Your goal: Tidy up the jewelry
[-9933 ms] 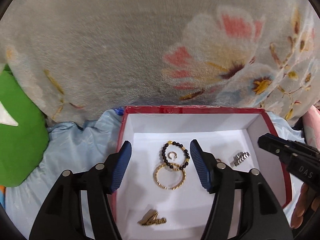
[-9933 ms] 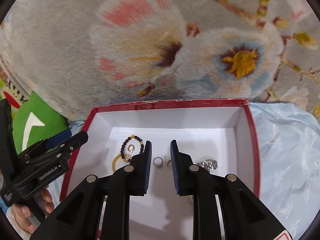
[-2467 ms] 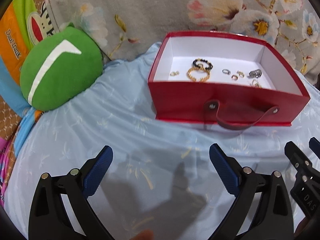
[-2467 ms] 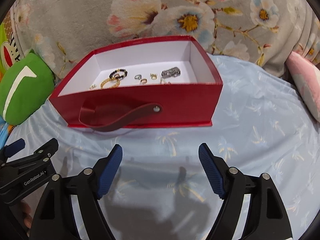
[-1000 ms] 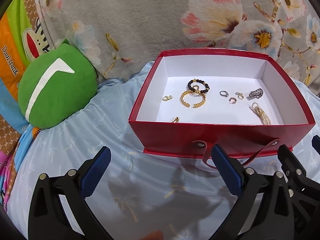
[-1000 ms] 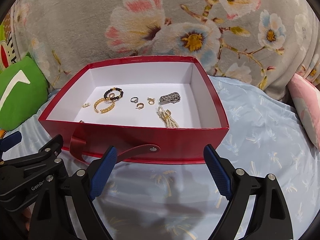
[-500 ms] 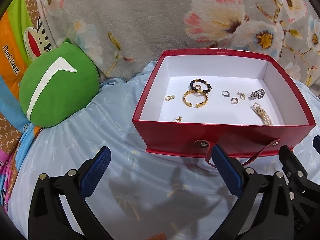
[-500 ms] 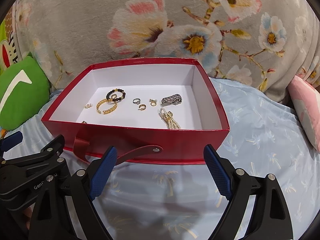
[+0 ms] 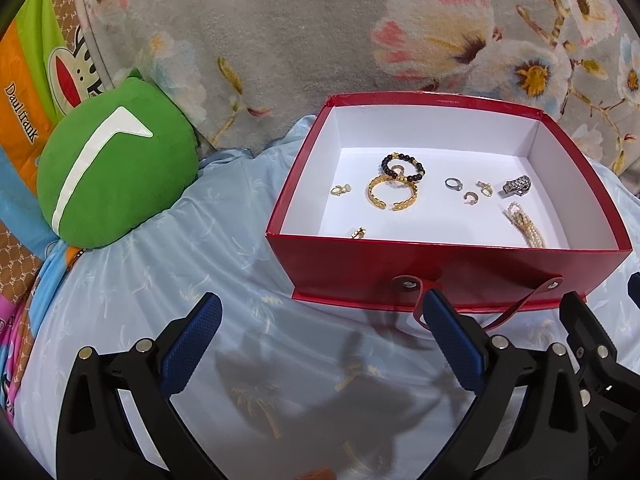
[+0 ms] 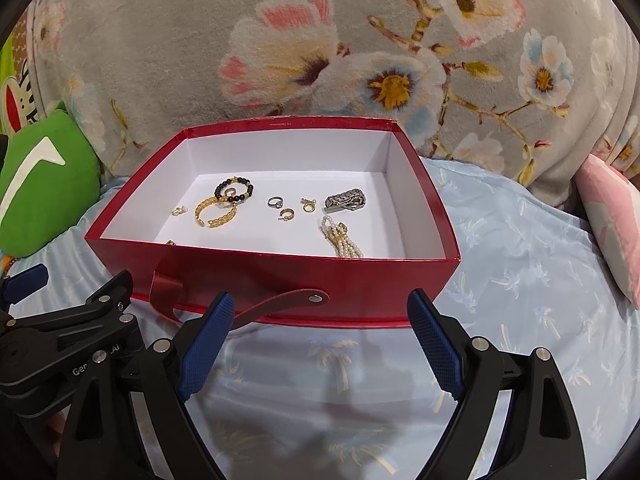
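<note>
A red box [image 9: 440, 276] with a white inside and a strap handle [image 10: 276, 302] sits on a pale blue sheet; it also shows in the right wrist view [image 10: 360, 284]. Inside lie a black bead bracelet [image 9: 402, 167], a gold bangle [image 9: 392, 196], a silver ring [image 9: 454, 184], small gold earrings [image 9: 471, 197], a silver clasp piece [image 9: 517, 185], a pearl tassel [image 9: 524, 229] and small gold pieces at the left. My left gripper [image 9: 322, 344] is open and empty in front of the box. My right gripper [image 10: 320, 344] is open and empty, just before the handle.
A green round cushion [image 9: 116, 172] lies left of the box. A grey floral blanket [image 9: 320, 40] rises behind it. A pink pillow [image 10: 612, 216] lies at the right. The left gripper's body [image 10: 60, 344] shows beside my right gripper.
Both grippers pulled out of the box, backed away over the sheet, then came a little closer again. In the last second the views barely shift. Both grippers stay open.
</note>
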Available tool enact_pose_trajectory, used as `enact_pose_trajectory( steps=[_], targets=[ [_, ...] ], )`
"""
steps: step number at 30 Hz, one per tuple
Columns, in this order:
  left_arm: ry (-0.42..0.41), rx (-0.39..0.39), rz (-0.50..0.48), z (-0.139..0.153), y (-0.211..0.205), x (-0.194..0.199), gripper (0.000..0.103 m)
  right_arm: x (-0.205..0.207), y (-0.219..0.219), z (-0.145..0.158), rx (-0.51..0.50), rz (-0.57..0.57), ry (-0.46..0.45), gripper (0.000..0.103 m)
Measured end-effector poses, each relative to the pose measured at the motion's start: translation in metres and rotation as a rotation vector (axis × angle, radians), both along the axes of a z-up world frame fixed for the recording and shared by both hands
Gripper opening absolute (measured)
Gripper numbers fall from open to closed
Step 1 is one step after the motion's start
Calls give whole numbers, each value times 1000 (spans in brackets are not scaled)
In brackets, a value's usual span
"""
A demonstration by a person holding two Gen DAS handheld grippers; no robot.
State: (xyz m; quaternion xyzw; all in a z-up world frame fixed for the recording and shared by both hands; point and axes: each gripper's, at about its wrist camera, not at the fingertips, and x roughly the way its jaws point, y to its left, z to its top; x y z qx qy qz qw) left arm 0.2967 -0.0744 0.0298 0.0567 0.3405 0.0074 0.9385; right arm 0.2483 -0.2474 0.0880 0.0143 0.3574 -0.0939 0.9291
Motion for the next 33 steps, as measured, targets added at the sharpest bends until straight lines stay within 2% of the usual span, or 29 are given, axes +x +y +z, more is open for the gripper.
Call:
enact_pose_trajectory(
  steps=[33],
  targets=[
    [2,-7,13,-1,2,-2,98,-2,1,1,-5,1,-1,86]
  ],
)
